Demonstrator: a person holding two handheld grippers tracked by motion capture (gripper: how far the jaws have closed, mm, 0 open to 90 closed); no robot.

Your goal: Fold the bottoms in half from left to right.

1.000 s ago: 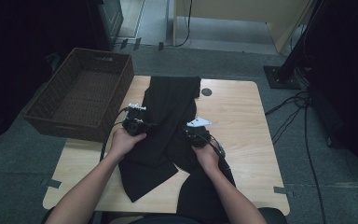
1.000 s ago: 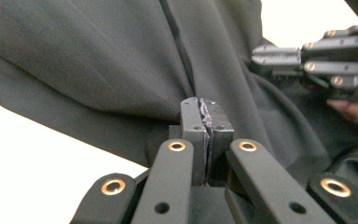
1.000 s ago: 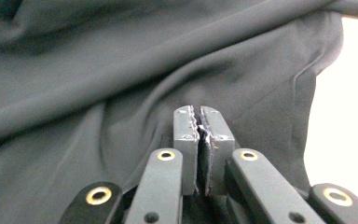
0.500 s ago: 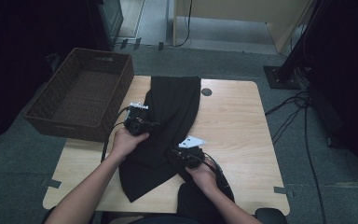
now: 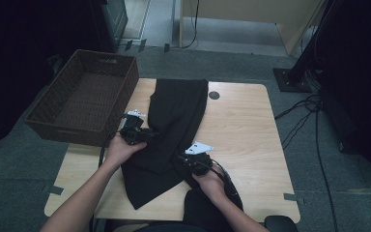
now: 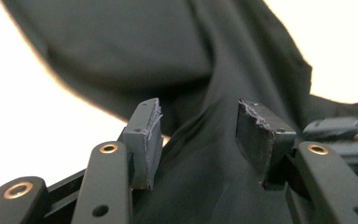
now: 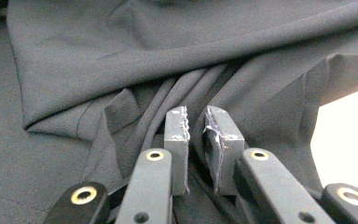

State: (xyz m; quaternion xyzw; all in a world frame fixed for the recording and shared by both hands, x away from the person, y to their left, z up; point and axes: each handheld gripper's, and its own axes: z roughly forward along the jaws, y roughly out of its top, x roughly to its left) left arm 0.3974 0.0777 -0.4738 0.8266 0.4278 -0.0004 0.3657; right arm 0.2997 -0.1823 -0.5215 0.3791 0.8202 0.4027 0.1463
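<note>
Centrally in the frame, the black garment (image 5: 174, 125) is lying across the wooden table (image 5: 251, 125). The left gripper (image 6: 198, 135) is spreading its jaws wide over the cloth, while the right gripper (image 7: 196, 140) is pinching a fold at lower centre.

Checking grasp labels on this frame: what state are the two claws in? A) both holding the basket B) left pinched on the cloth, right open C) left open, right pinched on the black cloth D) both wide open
C: the left claw has its jaws apart with the black cloth lying between them, while the right claw has its jaws nearly closed on a fold of that cloth.
</note>
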